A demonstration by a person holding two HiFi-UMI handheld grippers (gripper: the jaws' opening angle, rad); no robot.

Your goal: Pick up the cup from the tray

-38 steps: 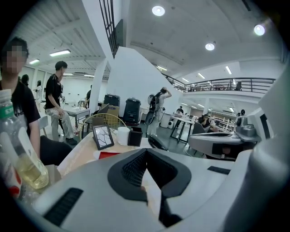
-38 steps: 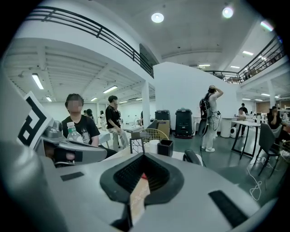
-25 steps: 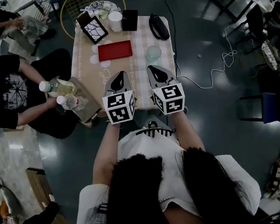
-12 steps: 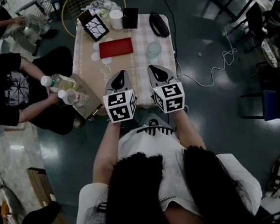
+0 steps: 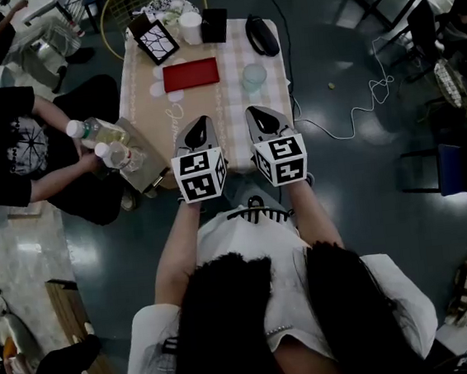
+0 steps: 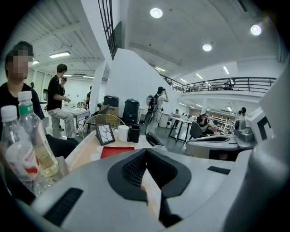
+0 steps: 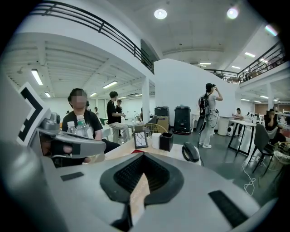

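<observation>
A red tray (image 5: pixel 190 74) lies flat on the checked table (image 5: pixel 233 107), with nothing that I can make out on it. A clear glass cup (image 5: pixel 254 76) stands on the cloth just right of the tray. A white cup (image 5: pixel 191 27) stands at the table's far edge. My left gripper (image 5: pixel 199 122) and right gripper (image 5: pixel 261 113) hover side by side over the table's near edge, both shut and empty, well short of the tray. Along the shut left gripper (image 6: pixel 146 152) I see the tray (image 6: pixel 116 151) and the white cup (image 6: pixel 123 132).
A picture frame (image 5: pixel 157 41), a black box (image 5: pixel 215 24) and a black pouch (image 5: pixel 262 36) line the table's far end. A seated person on the left holds two bottles (image 5: pixel 100 136) over a cardboard box (image 5: pixel 141 163). A white cable (image 5: pixel 358 111) trails on the floor at right.
The table has slid slightly up the head view. Both grippers have stayed shut in the same place. The seated person's bottles have shifted a little.
</observation>
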